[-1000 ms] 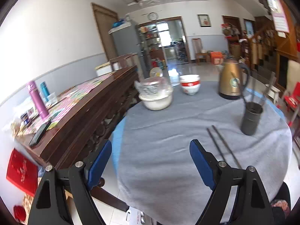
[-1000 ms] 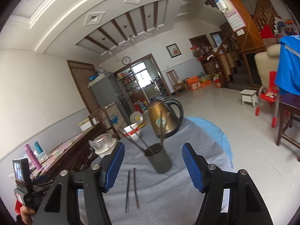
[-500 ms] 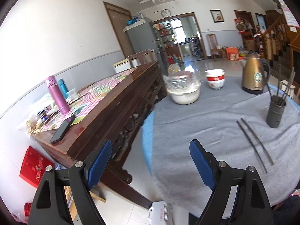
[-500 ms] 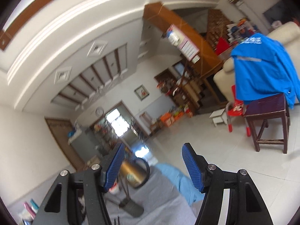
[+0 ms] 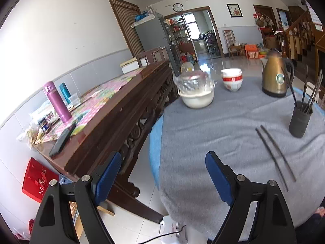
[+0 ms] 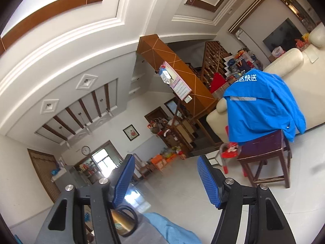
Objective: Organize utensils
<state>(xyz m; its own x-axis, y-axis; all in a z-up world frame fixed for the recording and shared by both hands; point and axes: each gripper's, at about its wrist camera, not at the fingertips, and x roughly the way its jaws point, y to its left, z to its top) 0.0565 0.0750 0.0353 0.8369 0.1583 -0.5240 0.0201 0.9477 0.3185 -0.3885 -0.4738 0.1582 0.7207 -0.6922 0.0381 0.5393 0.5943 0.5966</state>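
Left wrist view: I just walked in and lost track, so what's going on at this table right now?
A person holds tongs in each hand, and neither grips anything. The left tongs are open above the near edge of the grey-clothed table. Two loose chopsticks lie flat on the cloth beside the dark utensil cup, which already holds several upright. The right tongs are open too, tilted up toward the ceiling and room, with only the gold kettle showing below them.
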